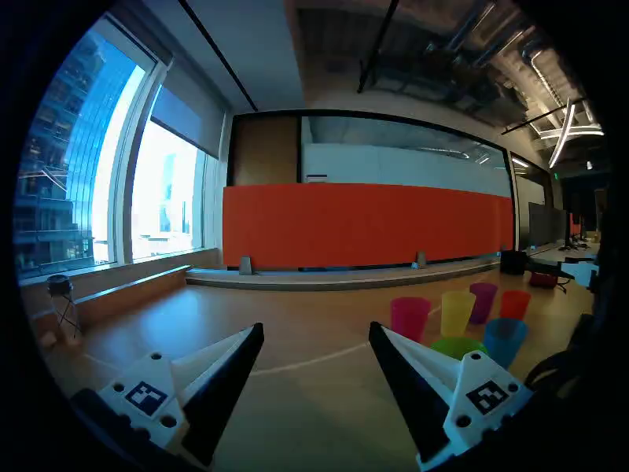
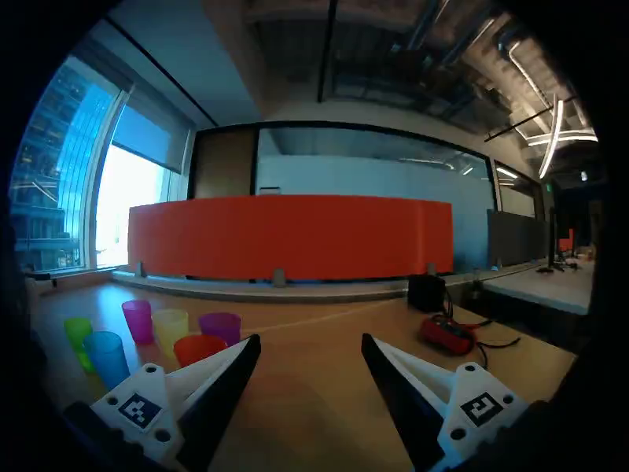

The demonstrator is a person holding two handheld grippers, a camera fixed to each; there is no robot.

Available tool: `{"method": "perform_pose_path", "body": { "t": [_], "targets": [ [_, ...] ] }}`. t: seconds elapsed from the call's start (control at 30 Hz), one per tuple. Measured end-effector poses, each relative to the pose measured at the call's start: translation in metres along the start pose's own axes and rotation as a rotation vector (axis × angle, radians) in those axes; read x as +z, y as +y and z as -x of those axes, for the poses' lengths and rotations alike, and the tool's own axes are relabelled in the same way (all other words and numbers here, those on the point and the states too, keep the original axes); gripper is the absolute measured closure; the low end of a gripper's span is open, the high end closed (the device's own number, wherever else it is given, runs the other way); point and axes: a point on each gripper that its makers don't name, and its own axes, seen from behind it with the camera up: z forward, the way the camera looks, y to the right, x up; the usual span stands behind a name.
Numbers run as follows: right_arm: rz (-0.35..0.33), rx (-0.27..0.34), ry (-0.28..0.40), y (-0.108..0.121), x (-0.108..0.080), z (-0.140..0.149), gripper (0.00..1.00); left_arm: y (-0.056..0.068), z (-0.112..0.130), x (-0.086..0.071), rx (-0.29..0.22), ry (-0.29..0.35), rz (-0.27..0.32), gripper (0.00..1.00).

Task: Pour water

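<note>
- Cups [image 1: 457, 312], six in mixed colours, standing upright in a close cluster on the wooden table [image 1: 314, 409], ahead and to the right in the left gripper view.
- Same cluster [image 2: 171, 329] low on the left in the right gripper view, partly behind one finger.
- Left gripper [image 1: 315, 330]: fingers spread wide, gripping nothing.
- Right gripper [image 2: 310, 340]: fingers wide apart, empty.
- Red device [image 2: 446, 333] with cables on the table; orange partition [image 2: 291, 236] behind.

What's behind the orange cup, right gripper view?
Behind the orange cup stand the yellow cup and purple cup. Its base is hidden by a finger of the right gripper.
</note>
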Motion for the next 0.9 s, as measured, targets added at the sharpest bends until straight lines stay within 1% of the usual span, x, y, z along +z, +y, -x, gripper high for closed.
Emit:
{"method": "perform_pose_path", "body": {
  "t": [0.9],
  "targets": [
    [-0.010, 0.001, -0.002, -0.0032, -0.0009, 0.0015, 0.01, -0.0001, -0.0001, 0.0002, 0.000, 0.000, 0.000, 0.00]
  ]
}}
